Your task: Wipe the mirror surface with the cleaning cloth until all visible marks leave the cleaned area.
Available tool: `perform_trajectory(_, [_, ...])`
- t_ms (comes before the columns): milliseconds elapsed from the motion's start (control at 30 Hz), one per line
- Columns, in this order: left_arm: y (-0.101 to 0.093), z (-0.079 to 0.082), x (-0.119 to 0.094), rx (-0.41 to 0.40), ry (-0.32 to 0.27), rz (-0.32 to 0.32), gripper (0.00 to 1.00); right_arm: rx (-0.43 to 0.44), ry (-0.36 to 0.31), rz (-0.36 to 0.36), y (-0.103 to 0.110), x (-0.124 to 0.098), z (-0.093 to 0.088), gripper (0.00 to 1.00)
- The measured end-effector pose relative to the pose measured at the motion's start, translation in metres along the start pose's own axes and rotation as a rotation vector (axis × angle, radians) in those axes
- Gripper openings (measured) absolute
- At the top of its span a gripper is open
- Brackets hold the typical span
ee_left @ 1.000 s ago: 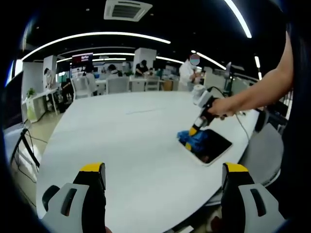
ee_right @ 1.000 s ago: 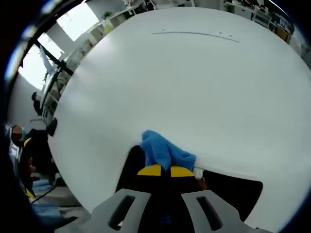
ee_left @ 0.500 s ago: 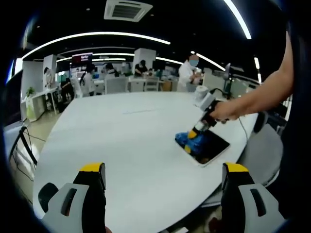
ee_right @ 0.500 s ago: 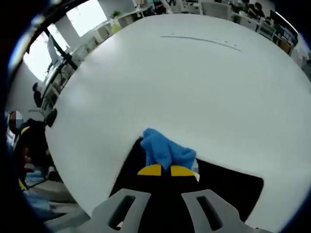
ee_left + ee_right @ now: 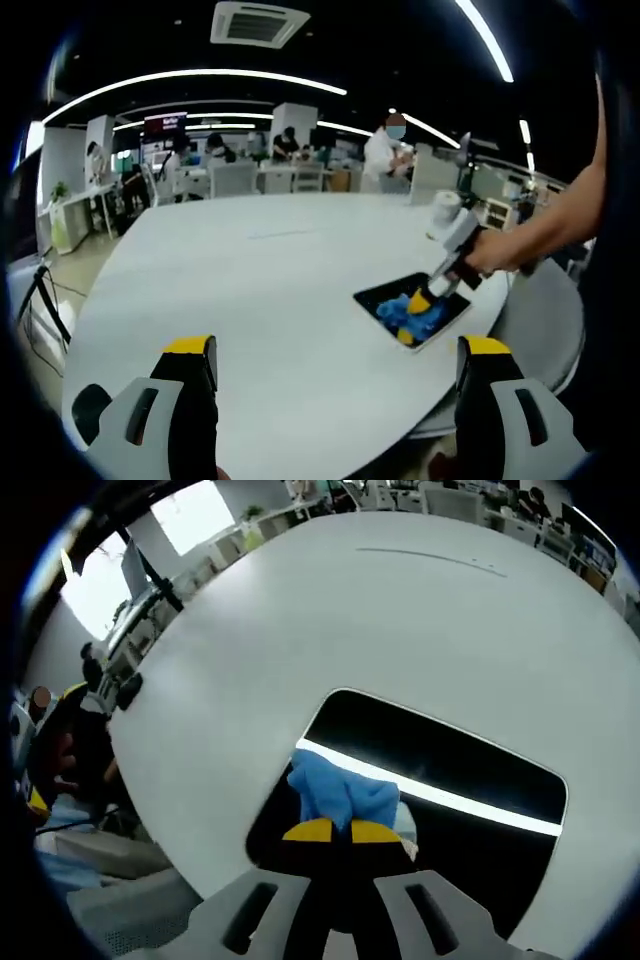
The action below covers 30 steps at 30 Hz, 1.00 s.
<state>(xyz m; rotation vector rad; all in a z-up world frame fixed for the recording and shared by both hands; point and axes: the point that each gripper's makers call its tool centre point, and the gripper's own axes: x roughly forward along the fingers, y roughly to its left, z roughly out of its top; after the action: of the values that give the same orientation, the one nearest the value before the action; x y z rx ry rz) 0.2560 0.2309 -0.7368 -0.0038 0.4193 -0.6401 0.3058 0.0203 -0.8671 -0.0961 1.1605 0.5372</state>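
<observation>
A rectangular mirror (image 5: 450,770) with a white frame lies flat on the round white table (image 5: 420,620), near its edge; it reflects a dark ceiling and a bright light strip. My right gripper (image 5: 341,831) is shut on a blue cleaning cloth (image 5: 338,791) that presses on the mirror's near part. In the left gripper view the mirror (image 5: 381,299) sits at the table's right side, with the blue cloth (image 5: 414,314) and the right gripper (image 5: 413,318) on it, held by a person's hand (image 5: 500,255). My left gripper (image 5: 335,355) stands open, well back from the mirror, holding nothing.
The white table (image 5: 250,290) spreads wide to the left and far side of the mirror. Behind it is an office with desks, chairs and people (image 5: 385,150). A tripod leg (image 5: 45,305) stands by the table's left edge.
The right gripper has dragged the blue cloth from the mirror's far edge back across its surface toward the near end. More mirror glass now shows beyond the cloth. The left gripper stays open.
</observation>
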Motion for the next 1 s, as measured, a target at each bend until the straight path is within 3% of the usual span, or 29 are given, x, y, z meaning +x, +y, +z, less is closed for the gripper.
perform_trajectory(367, [-0.005, 0.002, 0.006, 0.002, -0.002, -0.011, 1.0, -0.044, 0.014, 0.045, 0.021, -0.011, -0.036, 0.0])
perform_trajectory(1000, [-0.008, 0.005, 0.011, 0.004, -0.003, -0.016, 1.0, 0.016, 0.023, 0.084, 0.009, -0.016, -0.042, 0.0])
